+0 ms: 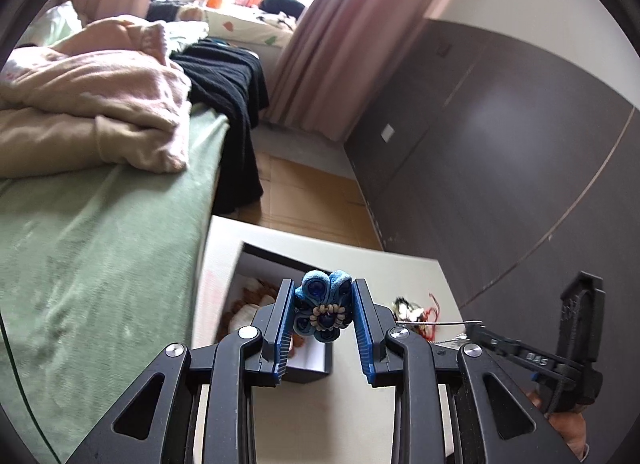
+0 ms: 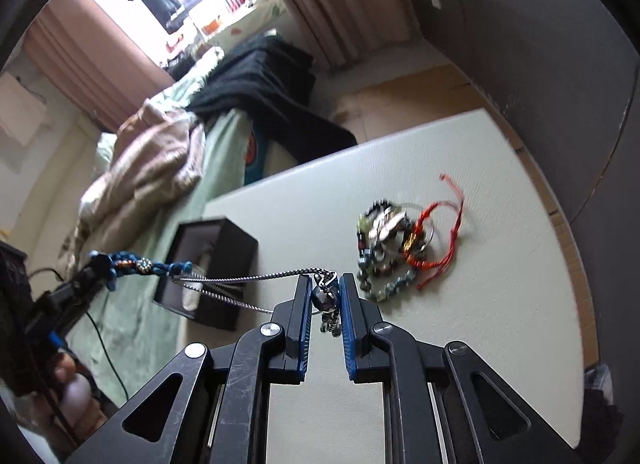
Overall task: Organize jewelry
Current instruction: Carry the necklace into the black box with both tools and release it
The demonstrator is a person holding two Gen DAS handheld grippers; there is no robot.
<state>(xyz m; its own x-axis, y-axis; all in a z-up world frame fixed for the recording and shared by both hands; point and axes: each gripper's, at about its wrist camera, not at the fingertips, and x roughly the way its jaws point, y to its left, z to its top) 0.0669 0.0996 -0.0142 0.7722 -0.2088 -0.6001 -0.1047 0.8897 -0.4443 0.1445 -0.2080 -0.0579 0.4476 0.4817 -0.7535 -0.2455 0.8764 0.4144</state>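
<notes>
My left gripper (image 1: 323, 284) is shut on a blue fabric flower ornament (image 1: 320, 316) with a beaded centre, above an open black jewelry box (image 1: 308, 360). In the right wrist view that ornament's blue braided cord (image 2: 140, 266) hangs in the air from the left gripper (image 2: 90, 272). My right gripper (image 2: 325, 278) is shut on a dark metal pendant (image 2: 325, 300). Its silver chain (image 2: 248, 278) stretches left to the blue cord, above the box (image 2: 224, 248). A pile of bead bracelets and a red cord (image 2: 396, 240) lies on the white table (image 2: 460, 344).
A bed with a green cover (image 1: 100, 244) runs along the table's left side, with pink bedding (image 1: 100, 104) and a black cloth (image 1: 236, 104) on it. A dark wardrobe wall (image 1: 500, 144) stands on the right. A hand (image 2: 72, 384) holds the left gripper's handle.
</notes>
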